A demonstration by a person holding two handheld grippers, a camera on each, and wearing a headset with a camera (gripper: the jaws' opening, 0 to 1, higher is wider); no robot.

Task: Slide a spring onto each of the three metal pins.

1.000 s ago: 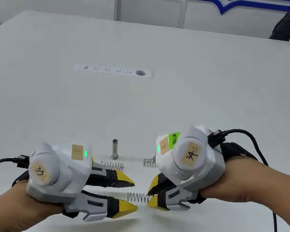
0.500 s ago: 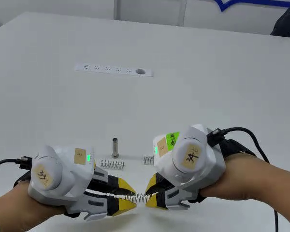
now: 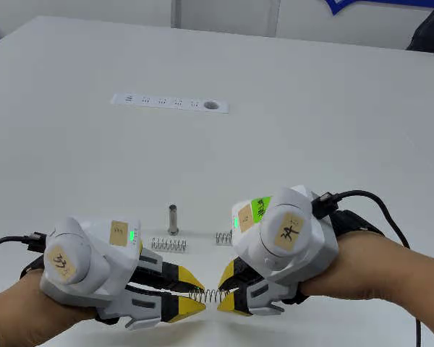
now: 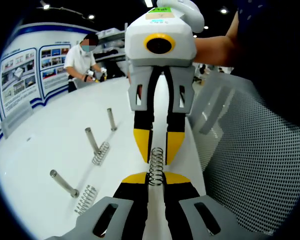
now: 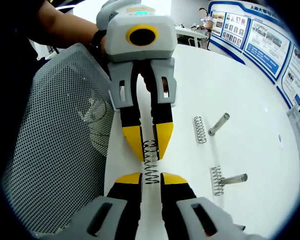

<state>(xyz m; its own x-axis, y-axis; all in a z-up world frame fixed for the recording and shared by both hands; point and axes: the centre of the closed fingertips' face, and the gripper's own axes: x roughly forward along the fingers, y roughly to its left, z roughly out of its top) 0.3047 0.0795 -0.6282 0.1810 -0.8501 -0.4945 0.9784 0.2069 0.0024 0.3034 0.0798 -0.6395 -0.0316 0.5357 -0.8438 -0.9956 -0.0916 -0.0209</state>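
A short steel spring (image 3: pixel 210 295) hangs level between my two grippers above the table's near edge. My left gripper (image 3: pixel 193 293) is shut on its left end and my right gripper (image 3: pixel 226 295) on its right end, tips facing each other. In the left gripper view the spring (image 4: pixel 156 165) runs from my left gripper (image 4: pixel 154 178) up to the right gripper (image 4: pixel 159 147). Three pins (image 4: pixel 92 141) lie beyond, with two loose springs (image 4: pixel 101 152) beside them. One pin (image 3: pixel 173 219) stands behind a lying spring (image 3: pixel 168 244). The right gripper view shows the held spring (image 5: pixel 150 162).
A white power strip (image 3: pixel 168 104) lies far back on the white table (image 3: pixel 311 130). A grey mesh chair (image 4: pixel 250 150) sits just off the table's near edge. A person (image 4: pixel 82 60) stands at the far end of the room.
My left gripper has moved right and closed its jaws on the free end of the spring that the right gripper was holding. The right gripper has stayed put.
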